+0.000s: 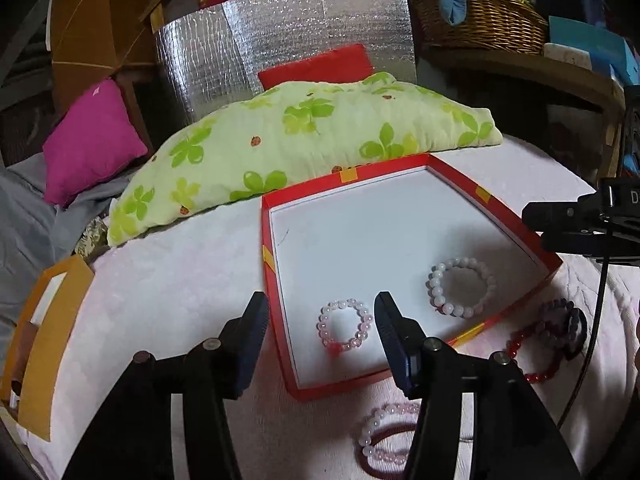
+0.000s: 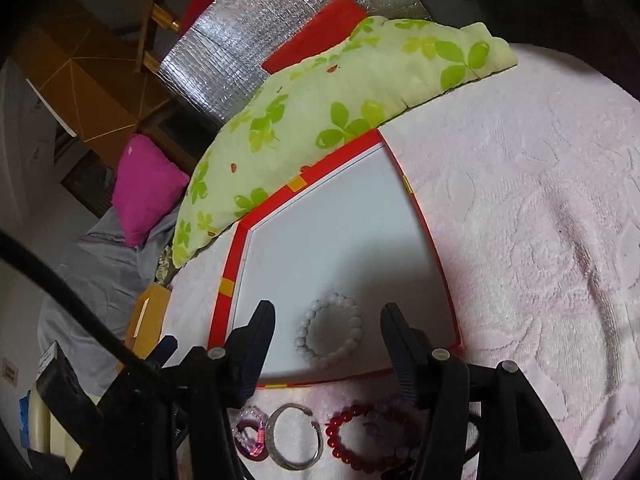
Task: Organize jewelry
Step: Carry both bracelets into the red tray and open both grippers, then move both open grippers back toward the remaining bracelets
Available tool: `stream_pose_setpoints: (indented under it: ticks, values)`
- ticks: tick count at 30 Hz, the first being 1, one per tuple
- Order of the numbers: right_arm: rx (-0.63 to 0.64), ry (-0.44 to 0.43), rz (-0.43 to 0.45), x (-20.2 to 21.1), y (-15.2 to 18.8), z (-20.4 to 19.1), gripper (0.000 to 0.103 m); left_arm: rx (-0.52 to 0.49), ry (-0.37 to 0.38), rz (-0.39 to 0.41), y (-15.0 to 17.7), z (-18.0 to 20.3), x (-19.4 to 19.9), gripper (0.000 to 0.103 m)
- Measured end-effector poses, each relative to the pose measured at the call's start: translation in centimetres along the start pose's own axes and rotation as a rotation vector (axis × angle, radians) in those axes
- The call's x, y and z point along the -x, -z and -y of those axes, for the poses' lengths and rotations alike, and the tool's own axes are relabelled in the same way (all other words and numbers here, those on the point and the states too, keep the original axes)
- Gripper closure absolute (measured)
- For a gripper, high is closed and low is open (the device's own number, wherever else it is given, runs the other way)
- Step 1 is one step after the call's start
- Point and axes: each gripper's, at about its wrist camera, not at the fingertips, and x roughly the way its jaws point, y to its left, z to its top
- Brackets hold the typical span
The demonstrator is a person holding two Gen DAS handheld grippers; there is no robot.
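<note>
A shallow red box (image 1: 276,264) (image 2: 230,280) with a white floor lies on a pink towel. In it rest a pale pink bead bracelet (image 1: 346,328) and a white bead bracelet (image 1: 460,288) (image 2: 330,330). My left gripper (image 1: 320,310) is open, its fingers straddling the box's left rim, with the pink bracelet below the gap, untouched. My right gripper (image 2: 328,320) is open above the white bracelet, not touching it. Outside the box lie a red bead bracelet (image 1: 528,352) (image 2: 360,436), a dark purple one (image 1: 564,316), a silver bangle (image 2: 294,438), a pink ring (image 2: 252,436) and a pink-white bracelet with a brown hair tie (image 1: 384,436).
A green clover-print pillow (image 1: 304,136) (image 2: 320,108) lies behind the box, with a red cushion (image 1: 316,68) and silver foil mat (image 1: 280,32) beyond. A magenta cushion (image 1: 92,140) and an orange box (image 1: 44,344) are at the left. The right gripper's body (image 1: 580,224) shows at the left view's right edge.
</note>
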Motion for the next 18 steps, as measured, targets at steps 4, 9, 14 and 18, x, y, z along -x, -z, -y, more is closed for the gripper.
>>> stream_pose_setpoints:
  ticks: [4,9,14,18]
  values:
    - [0.015,-0.008,-0.001,0.5,0.4,-0.4,0.044,0.001,0.000,0.005,-0.1,-0.2,1.0,0.047]
    - [0.044,-0.002,-0.010,0.6,1.0,-1.0,0.044,0.005,-0.002,-0.006,0.0,-0.4,1.6,0.047]
    - [0.063,0.000,-0.029,0.6,1.3,-1.4,0.044,0.007,-0.006,-0.010,0.0,-0.7,2.1,0.047]
    - [0.091,0.001,-0.034,1.1,1.5,-1.6,0.044,0.010,-0.006,-0.026,0.2,-1.0,2.1,0.047]
